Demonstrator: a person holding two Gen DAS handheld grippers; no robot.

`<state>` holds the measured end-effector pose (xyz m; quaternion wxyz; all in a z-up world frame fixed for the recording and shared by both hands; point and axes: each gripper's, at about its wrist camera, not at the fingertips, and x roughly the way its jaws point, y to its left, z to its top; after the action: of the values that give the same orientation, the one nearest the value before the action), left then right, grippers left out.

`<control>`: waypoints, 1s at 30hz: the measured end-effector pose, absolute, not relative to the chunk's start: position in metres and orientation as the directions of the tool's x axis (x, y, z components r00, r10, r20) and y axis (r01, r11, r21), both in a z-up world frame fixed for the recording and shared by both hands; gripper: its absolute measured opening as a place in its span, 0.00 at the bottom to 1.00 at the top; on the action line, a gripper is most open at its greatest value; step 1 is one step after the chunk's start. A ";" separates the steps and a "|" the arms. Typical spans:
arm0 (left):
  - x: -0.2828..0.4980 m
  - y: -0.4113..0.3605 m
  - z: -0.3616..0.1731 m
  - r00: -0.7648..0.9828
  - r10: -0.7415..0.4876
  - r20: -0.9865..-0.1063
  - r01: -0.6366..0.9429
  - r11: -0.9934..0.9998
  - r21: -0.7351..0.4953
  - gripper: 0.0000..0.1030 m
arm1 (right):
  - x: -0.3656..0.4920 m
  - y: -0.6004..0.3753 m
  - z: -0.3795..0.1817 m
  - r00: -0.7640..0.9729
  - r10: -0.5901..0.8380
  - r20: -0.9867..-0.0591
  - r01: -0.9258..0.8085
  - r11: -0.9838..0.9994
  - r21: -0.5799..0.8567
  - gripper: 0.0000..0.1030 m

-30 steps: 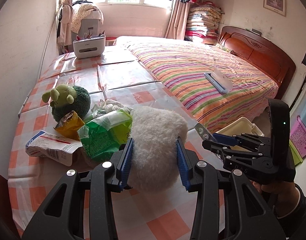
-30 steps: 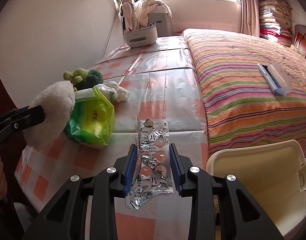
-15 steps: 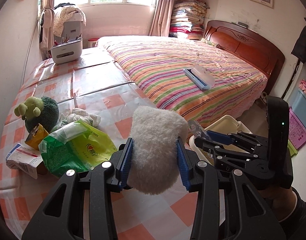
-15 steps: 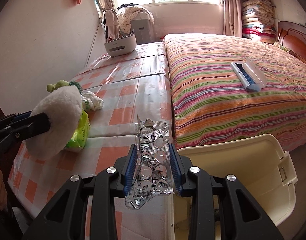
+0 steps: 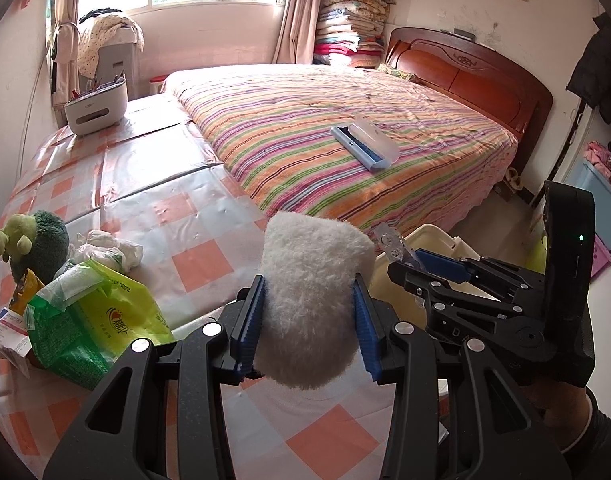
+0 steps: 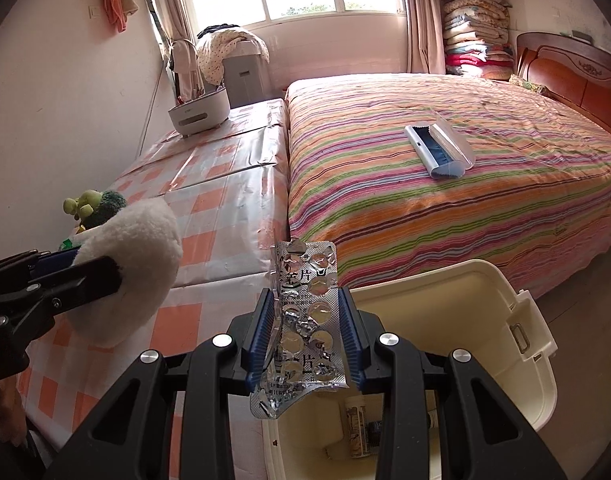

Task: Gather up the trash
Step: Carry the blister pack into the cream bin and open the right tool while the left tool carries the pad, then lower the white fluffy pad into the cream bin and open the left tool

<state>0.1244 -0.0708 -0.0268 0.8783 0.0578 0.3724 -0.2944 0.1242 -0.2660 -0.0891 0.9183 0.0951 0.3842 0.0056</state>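
Right wrist | R hand-held gripper (image 6: 305,332) clamps blister pack (image 6: 305,320) over bin (image 6: 445,360) | L hand-held gripper (image 5: 308,312) clamps fluffy pad (image 5: 313,300)

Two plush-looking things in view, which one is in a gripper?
The white fluffy pad, clamped in the left gripper. The green plush toy lies on the checkered table.

We have two wrist fisheyes, each looking forward and downward along its own fingers. The left view sits close above the table (image 5: 177,216), facing the bed (image 5: 345,136) and its headboard; the right gripper (image 5: 401,258) shows at its right side, beside the bed's foot. The right view hangs over the bin (image 6: 465,312) at the bed's near corner, facing the window; the left gripper (image 6: 71,268) enters from its left. Both share bed, table and bin (image 5: 429,236).
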 end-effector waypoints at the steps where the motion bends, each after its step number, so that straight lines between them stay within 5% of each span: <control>1: 0.125 -0.074 -0.028 0.546 -0.476 -0.690 0.564 0.817 -0.117 0.39 | 0.124 -0.269 -0.089 0.705 0.076 -0.705 0.073 0.981 0.179 0.31; 17: 0.126 -0.105 -0.032 0.515 -0.494 -0.701 0.597 0.793 -0.120 0.40 | 0.109 -0.305 -0.090 0.720 -0.053 -0.692 0.213 0.966 0.147 0.33; 19: 0.126 -0.108 -0.032 0.513 -0.495 -0.702 0.600 0.791 -0.119 0.40 | 0.108 -0.307 -0.090 0.721 -0.065 -0.690 0.229 0.962 0.148 0.39; 21: 0.125 -0.110 -0.033 0.511 -0.495 -0.703 0.602 0.790 -0.118 0.40 | 0.107 -0.309 -0.089 0.724 -0.075 -0.686 0.243 0.958 0.151 0.58; 30: 0.127 -0.117 -0.038 0.501 -0.493 -0.711 0.605 0.787 -0.119 0.40 | 0.100 -0.319 -0.083 0.748 -0.100 -0.656 0.281 0.943 0.177 0.61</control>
<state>0.1265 -0.1174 -0.0380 0.8634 0.0727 0.3851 -0.3178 0.1003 -0.3187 -0.0828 0.9255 0.1332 0.3394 -0.1030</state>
